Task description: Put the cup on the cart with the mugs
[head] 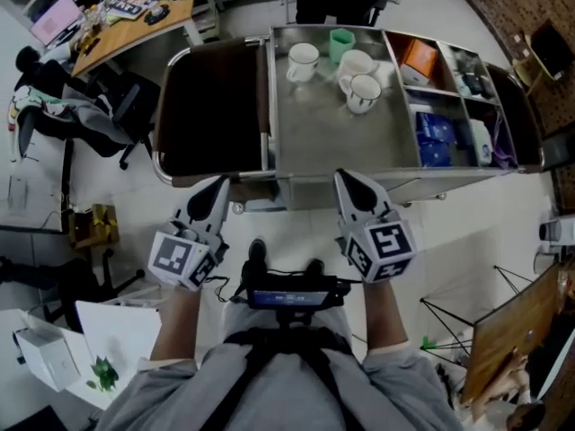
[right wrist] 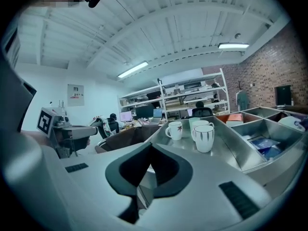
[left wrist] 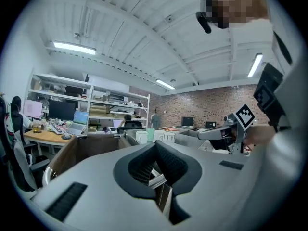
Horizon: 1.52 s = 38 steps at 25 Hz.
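Finding the green cup (head: pixel 341 45) already standing upright at the far end of the cart (head: pixel 332 146), just beside the white mugs (head: pixel 358 79), and so judging the placing as done. Hovering at the cart's near edge, well apart from the cup: the left gripper (head: pixel 217 187) with jaws closed together on nothing, the right gripper (head: pixel 347 183) likewise pinched closed and empty. Leaving, apparently, nothing more to carry over.

In the right gripper view the green cup (right wrist: pixel 194 120) stood mostly hidden behind two white mugs (right wrist: pixel 204 137), with only its rim showing. The cart (right wrist: pixel 226 150) ran off that view's right edge. In the head view the small items (head: pixel 467 72) in its side compartments were too small to identify.
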Each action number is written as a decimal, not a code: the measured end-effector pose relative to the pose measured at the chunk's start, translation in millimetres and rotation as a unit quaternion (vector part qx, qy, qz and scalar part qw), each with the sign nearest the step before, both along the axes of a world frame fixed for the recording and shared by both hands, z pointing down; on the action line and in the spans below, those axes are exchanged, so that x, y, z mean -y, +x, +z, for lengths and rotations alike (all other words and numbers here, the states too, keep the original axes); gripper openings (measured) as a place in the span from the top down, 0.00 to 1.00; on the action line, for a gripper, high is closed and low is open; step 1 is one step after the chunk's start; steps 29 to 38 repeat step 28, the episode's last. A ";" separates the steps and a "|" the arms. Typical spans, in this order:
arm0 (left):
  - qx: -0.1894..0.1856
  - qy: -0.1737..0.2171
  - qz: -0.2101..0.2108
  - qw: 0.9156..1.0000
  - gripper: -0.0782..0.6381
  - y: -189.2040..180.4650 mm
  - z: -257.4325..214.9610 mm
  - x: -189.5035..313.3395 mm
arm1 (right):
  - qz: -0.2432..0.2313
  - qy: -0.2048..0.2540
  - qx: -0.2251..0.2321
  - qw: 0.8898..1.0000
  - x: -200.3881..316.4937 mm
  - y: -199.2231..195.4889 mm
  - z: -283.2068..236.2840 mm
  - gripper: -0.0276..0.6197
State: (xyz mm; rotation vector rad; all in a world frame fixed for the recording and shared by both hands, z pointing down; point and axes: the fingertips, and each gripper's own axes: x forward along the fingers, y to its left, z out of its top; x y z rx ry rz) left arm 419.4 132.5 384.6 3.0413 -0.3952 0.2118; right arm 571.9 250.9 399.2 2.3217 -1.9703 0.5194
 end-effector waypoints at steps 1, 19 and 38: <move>0.000 -0.001 -0.007 1.000 0.89 -2.6 0.8 -4.9 | -0.006 0.001 0.002 1.000 -3.6 -0.9 0.8 0.95; 0.000 0.003 -0.028 1.000 0.89 5.2 9.1 -63.9 | -0.020 0.007 0.010 1.000 -62.8 12.0 9.9 0.95; 0.003 -0.016 -0.017 1.000 0.89 18.5 16.6 -76.8 | -0.022 0.004 0.011 1.000 -79.6 19.2 13.9 0.95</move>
